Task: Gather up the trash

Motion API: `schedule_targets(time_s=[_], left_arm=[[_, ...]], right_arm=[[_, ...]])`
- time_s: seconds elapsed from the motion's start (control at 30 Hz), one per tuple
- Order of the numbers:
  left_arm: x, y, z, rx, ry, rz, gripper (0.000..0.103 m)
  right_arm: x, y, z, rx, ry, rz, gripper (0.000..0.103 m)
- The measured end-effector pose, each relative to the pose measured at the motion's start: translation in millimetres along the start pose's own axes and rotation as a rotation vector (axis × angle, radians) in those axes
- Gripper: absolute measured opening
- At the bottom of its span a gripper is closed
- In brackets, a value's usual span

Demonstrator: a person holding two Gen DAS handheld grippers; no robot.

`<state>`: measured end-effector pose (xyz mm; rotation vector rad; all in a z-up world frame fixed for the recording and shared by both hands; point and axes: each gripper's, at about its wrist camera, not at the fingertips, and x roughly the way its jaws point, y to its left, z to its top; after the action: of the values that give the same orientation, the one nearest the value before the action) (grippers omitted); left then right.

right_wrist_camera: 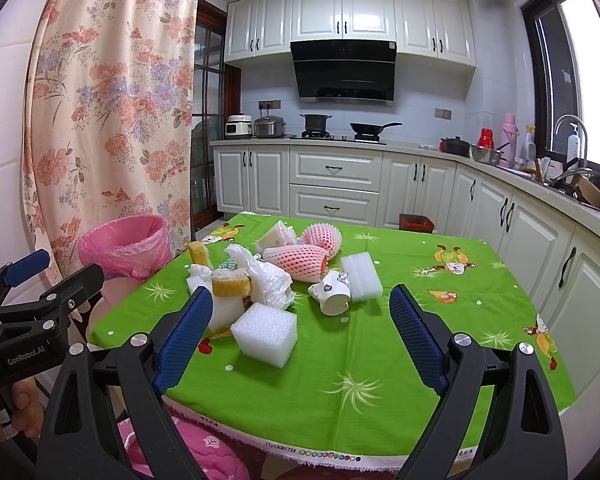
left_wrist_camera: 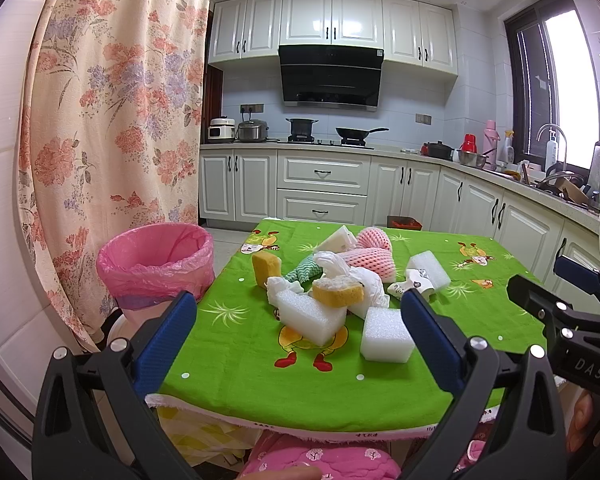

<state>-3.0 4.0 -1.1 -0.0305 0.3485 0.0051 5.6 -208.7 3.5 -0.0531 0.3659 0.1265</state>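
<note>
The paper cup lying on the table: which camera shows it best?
The right wrist view. There the paper cup lies on its side in plain sight, open mouth toward the camera. In the left wrist view, the cup is partly hidden behind that gripper's blue finger.

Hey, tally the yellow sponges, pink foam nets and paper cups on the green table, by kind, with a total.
Yellow sponges: 2
Pink foam nets: 2
Paper cups: 1
Total: 5

White kitchen cabinets [left_wrist_camera: 324, 176], black range hood [left_wrist_camera: 331, 76], floral curtain [left_wrist_camera: 112, 120] (left side), bright window [left_wrist_camera: 560, 92], tiled walls.
</note>
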Motion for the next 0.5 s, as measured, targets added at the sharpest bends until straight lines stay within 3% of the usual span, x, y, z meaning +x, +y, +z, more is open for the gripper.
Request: schedule_targets(time_s=[0.5], left_arm=[[-0.4,-0.2,-1.1,0.001,0.0,-0.001,0.099]], right_arm=[[-0.1,-0.7,0.1,0.002,0.001,0.0,0.085]])
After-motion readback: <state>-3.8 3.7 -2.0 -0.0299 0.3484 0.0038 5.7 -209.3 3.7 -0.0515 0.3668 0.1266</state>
